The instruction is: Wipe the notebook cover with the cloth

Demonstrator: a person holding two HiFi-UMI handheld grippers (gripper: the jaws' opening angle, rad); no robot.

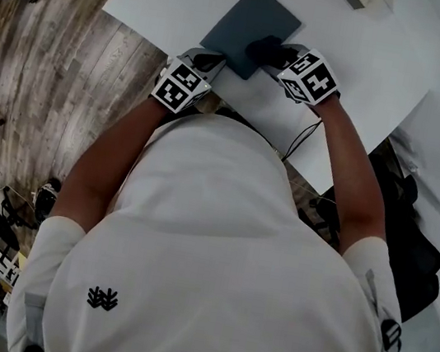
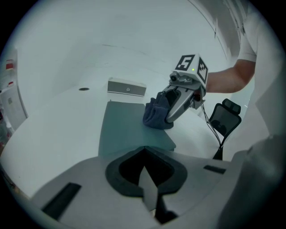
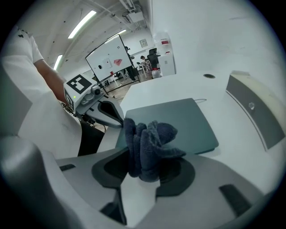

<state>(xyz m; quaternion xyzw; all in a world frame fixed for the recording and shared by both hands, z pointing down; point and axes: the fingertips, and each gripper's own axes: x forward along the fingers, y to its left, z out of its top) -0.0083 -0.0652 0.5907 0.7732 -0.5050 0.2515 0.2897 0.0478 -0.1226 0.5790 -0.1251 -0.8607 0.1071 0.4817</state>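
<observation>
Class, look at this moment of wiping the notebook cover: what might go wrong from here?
1. The dark grey-blue flat notebook lies close to the near edge of the white table. The left tongs only reach its near corner, so a firm stroke may slide it off.
2. The dark blue fluffy cloth sits bunched in the right tongs, so the hard tips might scrape the cover, or it could slip out.

A slate-blue notebook (image 1: 247,21) is lying closed and flat by the table's (image 1: 370,75) near edge; a dark blue fleecy cloth (image 1: 264,51) is sitting bunched on its cover, at the right edge
</observation>
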